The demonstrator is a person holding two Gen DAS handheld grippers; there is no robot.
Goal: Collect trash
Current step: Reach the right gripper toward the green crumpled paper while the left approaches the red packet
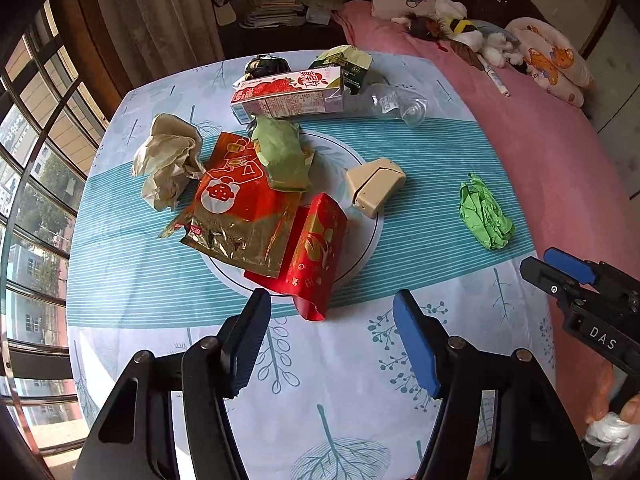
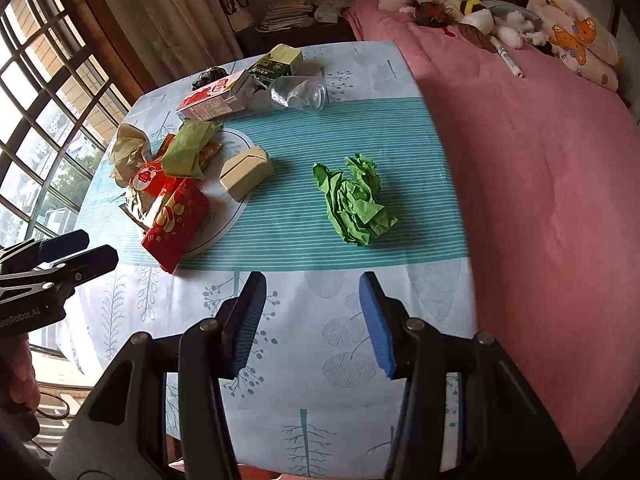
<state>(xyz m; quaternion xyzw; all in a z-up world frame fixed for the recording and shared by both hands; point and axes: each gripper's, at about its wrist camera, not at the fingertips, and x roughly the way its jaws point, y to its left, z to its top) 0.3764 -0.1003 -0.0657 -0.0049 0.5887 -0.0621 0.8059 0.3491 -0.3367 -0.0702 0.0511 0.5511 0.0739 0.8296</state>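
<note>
While the left wrist camera looks down over the table (image 1: 120, 280), the left gripper (image 1: 332, 320) hangs above its near edge with jaws apart and nothing between them. Just past the tips lies a red foil packet (image 1: 316, 252), overlapping a gold-and-red snack bag (image 1: 240, 216). Beside that sit a crumpled beige paper (image 1: 168, 164), a green wrapper (image 1: 284, 156), a strawberry milk carton (image 1: 288, 94), a clear plastic bottle (image 1: 396, 106) and a small beige box (image 1: 374, 184). Off to the right, alone on the teal stripe, is a crumpled green paper ball (image 1: 486, 212). The right gripper (image 1: 560, 272) pokes in at the right edge.

Over to the right wrist view: the right gripper (image 2: 312, 312) is open too, holding nothing, and the green paper ball (image 2: 354, 200) lies straight ahead of it, apart from the pads. The trash heap, red foil packet (image 2: 176, 224) nearest, sits left, and the pink bed (image 2: 540, 160) runs along the right.
</note>
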